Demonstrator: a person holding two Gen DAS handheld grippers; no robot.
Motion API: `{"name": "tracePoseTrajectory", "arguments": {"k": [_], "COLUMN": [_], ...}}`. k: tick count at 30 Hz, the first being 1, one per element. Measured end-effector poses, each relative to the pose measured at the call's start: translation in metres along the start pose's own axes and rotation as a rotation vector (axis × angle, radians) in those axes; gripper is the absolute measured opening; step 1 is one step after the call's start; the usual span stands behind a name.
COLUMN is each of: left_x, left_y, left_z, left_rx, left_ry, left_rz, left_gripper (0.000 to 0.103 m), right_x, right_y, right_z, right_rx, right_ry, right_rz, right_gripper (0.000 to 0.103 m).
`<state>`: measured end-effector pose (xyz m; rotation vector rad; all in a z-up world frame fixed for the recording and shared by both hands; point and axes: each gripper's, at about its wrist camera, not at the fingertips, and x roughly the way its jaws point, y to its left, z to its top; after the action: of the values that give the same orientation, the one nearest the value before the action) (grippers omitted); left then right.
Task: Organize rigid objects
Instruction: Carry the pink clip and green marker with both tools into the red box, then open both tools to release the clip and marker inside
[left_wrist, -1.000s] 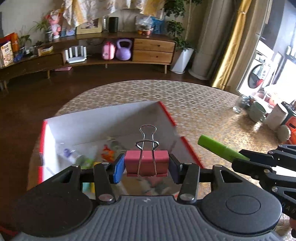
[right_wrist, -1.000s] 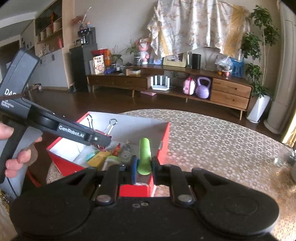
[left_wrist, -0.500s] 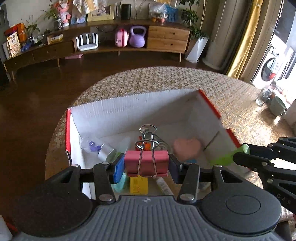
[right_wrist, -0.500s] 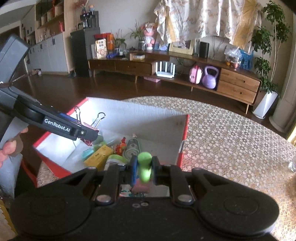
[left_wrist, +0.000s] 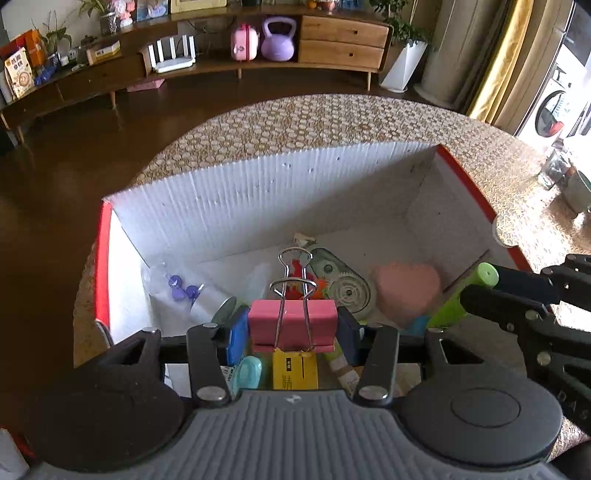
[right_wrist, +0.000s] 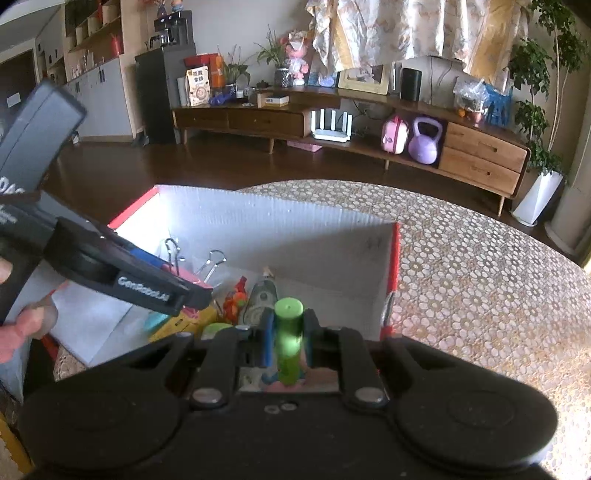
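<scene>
In the left wrist view, the left gripper (left_wrist: 291, 328) was clenched on a pink binder clip (left_wrist: 292, 325), its blue pads pressing the clip's two ends at the centre of the frame, the wire handles standing upright above it. Behind and below the clip lay the red-edged cardboard box (left_wrist: 258, 192), filling the middle of the picture on a round table with a patterned cloth (left_wrist: 332, 118). Inside the box, from left to centre, were a clear bottle with purple beads (left_wrist: 184, 291), a small orange-red toy (left_wrist: 301, 280), a grey gear-like piece (left_wrist: 347, 288) and a pink heart-shaped object (left_wrist: 406, 291); a yellow box (left_wrist: 294, 371) and a teal item (left_wrist: 249, 371) showed at lower centre, under the clip.

At the right edge of that frame the right gripper (left_wrist: 491, 284) held a green cylinder (left_wrist: 461, 299) slanting down inside the box's right wall.

In the right wrist view, the right gripper (right_wrist: 289, 343) gripped the same green cylinder (right_wrist: 289, 332) at lower centre, over the near right part of the box (right_wrist: 295, 221). Its lower end was blurred, so whether it touched the contents could not be told. The left gripper (right_wrist: 192, 291) reached in from the left, with a person's fingers (right_wrist: 26, 325) at the left edge.
</scene>
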<state>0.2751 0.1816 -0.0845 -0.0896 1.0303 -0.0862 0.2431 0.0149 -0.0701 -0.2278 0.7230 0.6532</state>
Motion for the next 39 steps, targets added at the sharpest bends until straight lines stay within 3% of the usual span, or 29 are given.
{"name": "tracePoseTrajectory", "arguments": {"k": [10,19,21,24,30,34,35,39], "left_x": [0.015,0.011,0.008,0.001,-0.021,-0.039,-0.044,-0.063], "left_y": [-0.003,-0.002,-0.002,-0.005,-0.010,-0.012,-0.013,-0.016], "left_z": [-0.003,-0.006,-0.007,-0.010,-0.016,-0.021,-0.024,-0.033], "left_rx": [-0.003,-0.021,-0.022,-0.008,-0.008,-0.010,-0.010,-0.002], "left_ry": [0.054,0.057,0.048,0.026,-0.025,-0.067,-0.077,-0.132], "left_rz": [-0.009,0.002,0.005,0.011,0.013,0.011,0.012,0.034], "left_gripper": [0.049,0.049,0.050,0.063,0.063,0.067,0.071,0.072], "right_x": [0.003,-0.003,-0.006,-0.012,-0.028,-0.042,-0.045,-0.058], "right_y": [0.006,0.008,0.009,0.010,0.010,0.009,0.009,0.009], "right_z": [-0.010,-0.014,-0.013,-0.015,-0.015,-0.014,-0.014,-0.016], "right_rx": [-0.003,0.014,0.015,0.015,0.029,0.046,0.050,0.056], "right_ry": [0.039,0.061,0.060,0.056,0.038,0.019,0.013,-0.011], "right_rz": [0.021,0.043,0.042,0.039,0.040,0.049,0.051,0.054], "right_gripper": [0.020,0.025,0.028,0.032,0.038,0.051,0.052,0.059]}}
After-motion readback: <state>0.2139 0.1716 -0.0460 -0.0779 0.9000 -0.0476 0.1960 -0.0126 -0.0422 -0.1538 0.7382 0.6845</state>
